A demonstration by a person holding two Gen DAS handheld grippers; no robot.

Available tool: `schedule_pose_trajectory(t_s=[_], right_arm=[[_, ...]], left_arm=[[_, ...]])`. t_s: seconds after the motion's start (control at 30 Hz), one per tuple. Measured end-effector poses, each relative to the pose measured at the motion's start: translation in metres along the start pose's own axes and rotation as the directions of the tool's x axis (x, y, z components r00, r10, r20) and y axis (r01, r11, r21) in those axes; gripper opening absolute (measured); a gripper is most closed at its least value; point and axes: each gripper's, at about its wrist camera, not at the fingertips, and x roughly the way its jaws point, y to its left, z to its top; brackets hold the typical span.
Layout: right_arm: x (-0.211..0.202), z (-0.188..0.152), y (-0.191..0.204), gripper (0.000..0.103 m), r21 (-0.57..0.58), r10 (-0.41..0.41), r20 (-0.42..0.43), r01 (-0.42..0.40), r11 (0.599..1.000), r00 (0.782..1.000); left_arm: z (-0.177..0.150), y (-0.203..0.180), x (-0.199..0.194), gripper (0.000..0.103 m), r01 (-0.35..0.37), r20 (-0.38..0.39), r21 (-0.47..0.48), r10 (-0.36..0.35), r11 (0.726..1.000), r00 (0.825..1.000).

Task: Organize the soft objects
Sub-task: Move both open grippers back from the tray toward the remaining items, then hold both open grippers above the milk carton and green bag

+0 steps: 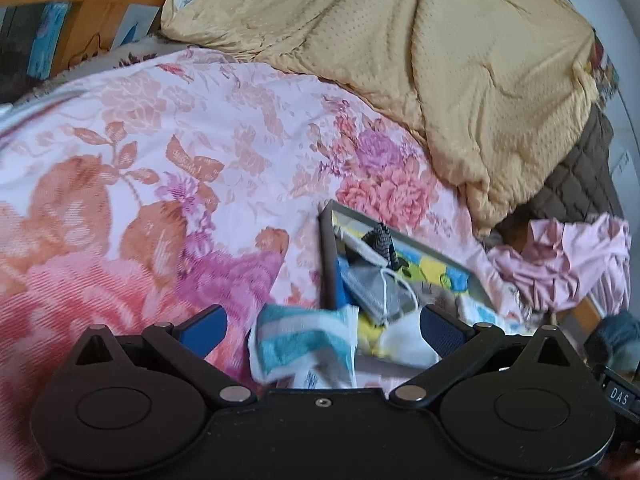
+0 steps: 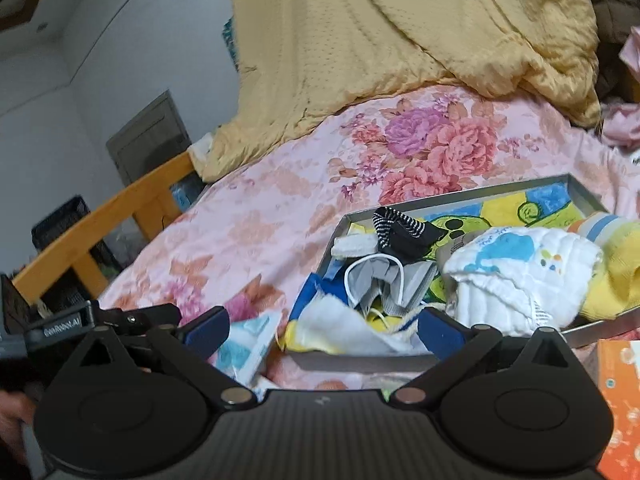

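A grey metal tray [image 2: 460, 193] lies on the floral bedsheet [image 2: 280, 208], piled with soft items. They include a black striped sock [image 2: 400, 229], a grey face mask [image 2: 384, 280], a white cloth with blue print [image 2: 520, 272] and a yellow cloth [image 2: 616, 280]. My right gripper [image 2: 324, 330] is open over the tray's near corner, with nothing pressed between its blue pads [image 2: 440, 328]. My left gripper [image 1: 322, 330] is open too. A teal-and-white striped cloth [image 1: 304, 344] lies on the bed below its fingers, beside the tray [image 1: 326, 248]. The mask [image 1: 376, 292] and sock [image 1: 382, 240] show there as well.
A crumpled yellow quilt [image 1: 440, 60] covers the far part of the bed, with a pink garment [image 1: 560, 260] and a brown quilted cover [image 1: 580, 176] to the right. A wooden bed rail [image 2: 100, 220] runs along the left. An orange box [image 2: 620, 400] sits at the near right.
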Motion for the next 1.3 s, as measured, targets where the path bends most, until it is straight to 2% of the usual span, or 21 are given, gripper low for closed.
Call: schedule_pose_trajectory(t_s=[0.3, 0.6, 0.77, 1.3], right_arm=[[-0.050, -0.027, 0.015, 0.103, -0.055, -0.056, 0.004, 0.056, 0.997, 0.998], [-0.101, -0.068, 0.032, 0.103, -0.091, -0.108, 0.011, 0.108, 0.990, 0.994], [-0.120, -0.087, 0.034, 0.103, -0.093, -0.155, 0.009, 0.155, 0.984, 0.988], [-0.155, -0.133, 0.032, 0.103, -0.075, -0.244, -0.049, 0.240, 0.968, 0.969]], left_arm=[[-0.026, -0.019, -0.052, 0.102, -0.086, 0.039, 0.093, 0.083, 0.992, 0.996], [-0.068, -0.039, -0.103, 0.102, -0.167, 0.066, 0.217, 0.156, 0.962, 0.986], [-0.091, -0.047, -0.122, 0.102, -0.172, 0.080, 0.298, 0.155, 0.939, 0.985], [-0.145, -0.052, -0.145, 0.102, -0.156, 0.034, 0.395, 0.156, 0.905, 0.987]])
